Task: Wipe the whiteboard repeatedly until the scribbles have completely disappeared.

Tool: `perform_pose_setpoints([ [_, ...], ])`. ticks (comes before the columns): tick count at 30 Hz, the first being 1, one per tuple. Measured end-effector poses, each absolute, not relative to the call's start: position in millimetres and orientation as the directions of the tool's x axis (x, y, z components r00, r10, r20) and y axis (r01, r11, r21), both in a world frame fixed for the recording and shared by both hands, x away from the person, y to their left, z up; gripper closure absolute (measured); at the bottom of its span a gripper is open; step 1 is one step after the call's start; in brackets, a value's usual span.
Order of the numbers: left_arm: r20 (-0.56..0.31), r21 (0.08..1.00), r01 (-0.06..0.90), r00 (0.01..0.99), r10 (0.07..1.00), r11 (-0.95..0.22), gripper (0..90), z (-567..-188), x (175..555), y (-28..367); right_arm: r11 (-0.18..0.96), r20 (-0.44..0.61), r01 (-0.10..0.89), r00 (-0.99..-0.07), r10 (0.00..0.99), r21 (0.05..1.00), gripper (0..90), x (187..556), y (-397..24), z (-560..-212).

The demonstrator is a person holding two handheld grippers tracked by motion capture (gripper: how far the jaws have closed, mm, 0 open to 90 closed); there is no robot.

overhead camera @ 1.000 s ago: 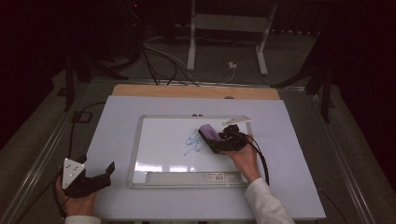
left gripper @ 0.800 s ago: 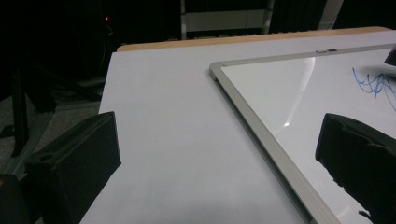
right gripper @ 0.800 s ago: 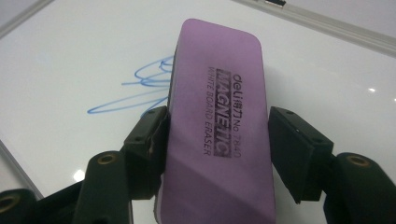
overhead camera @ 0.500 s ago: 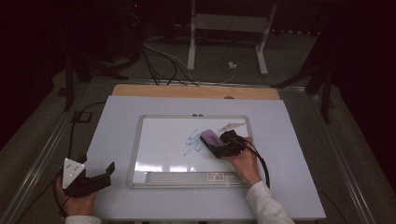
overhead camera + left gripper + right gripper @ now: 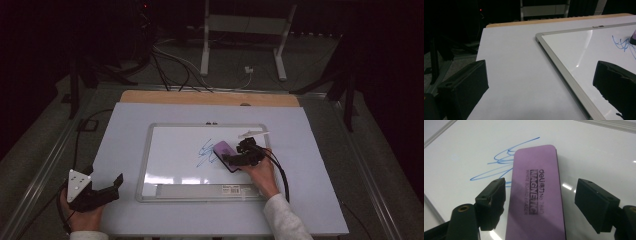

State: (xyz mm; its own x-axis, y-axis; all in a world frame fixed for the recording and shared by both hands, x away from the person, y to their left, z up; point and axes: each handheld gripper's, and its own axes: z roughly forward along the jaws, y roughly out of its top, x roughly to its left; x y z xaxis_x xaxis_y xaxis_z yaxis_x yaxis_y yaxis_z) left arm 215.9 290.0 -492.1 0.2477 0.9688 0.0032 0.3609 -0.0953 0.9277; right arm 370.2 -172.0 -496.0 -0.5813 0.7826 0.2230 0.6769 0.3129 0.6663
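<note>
A purple magnetic whiteboard eraser point(image 5: 536, 195) lies flat on the whiteboard point(image 5: 145, 165), its far end over a blue scribble point(image 5: 496, 167). My right gripper point(image 5: 541, 188) straddles the eraser. Its jaws have just been opening, and now stand apart from the eraser's sides, with a wide gap on the right. In the high view the eraser point(image 5: 223, 152) sits at the scribble's point(image 5: 204, 152) right end, with the right gripper point(image 5: 229, 157) over its near end. My left gripper point(image 5: 112, 187) rests open and empty at the table's front left, beside the board's left frame point(image 5: 564, 72).
The board lies on a pale sheet point(image 5: 125, 130) covering the table, with a wooden strip point(image 5: 210, 97) along the far edge. A slim white object point(image 5: 252, 134) lies at the board's upper right. Cables and stand legs point(image 5: 205, 50) are on the floor beyond.
The right hand and the eraser have slid a little toward the near side of the board. The left hand has stayed put.
</note>
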Motion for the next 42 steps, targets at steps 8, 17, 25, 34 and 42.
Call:
perform_pose_setpoints([
  [8, 0.003, 0.928, 0.361, 0.249, 0.969, -0.096, 0.6, -492.2, 216.0, 289.9, 0.299, 0.230, 0.692, -0.562, 0.794, 0.657, 27.7, 375.3, -165.8, -504.3],
  [17, 0.005, 0.927, 0.362, 0.253, 0.968, -0.099, 0.6, -492.4, 216.3, 289.5, 0.336, 0.208, 0.678, -0.587, 0.782, 0.653, 40.5, 372.4, -157.5, -503.5],
  [25, 0.005, 0.927, 0.363, 0.253, 0.968, -0.100, 0.6, -492.5, 216.4, 288.8, 0.388, 0.214, 0.658, -0.644, 0.735, 0.645, 40.8, 364.2, -146.6, -502.7],
  [34, 0.004, 0.927, 0.362, 0.251, 0.968, -0.098, 0.6, -492.4, 216.0, 289.5, 0.331, 0.179, 0.701, -0.547, 0.818, 0.631, 41.0, 372.7, -161.5, -500.2],
  [42, 0.005, 0.926, 0.364, 0.252, 0.968, -0.100, 0.6, -492.8, 216.9, 288.8, 0.277, 0.177, 0.730, -0.478, 0.860, 0.625, 41.2, 375.2, -170.2, -499.5],
])
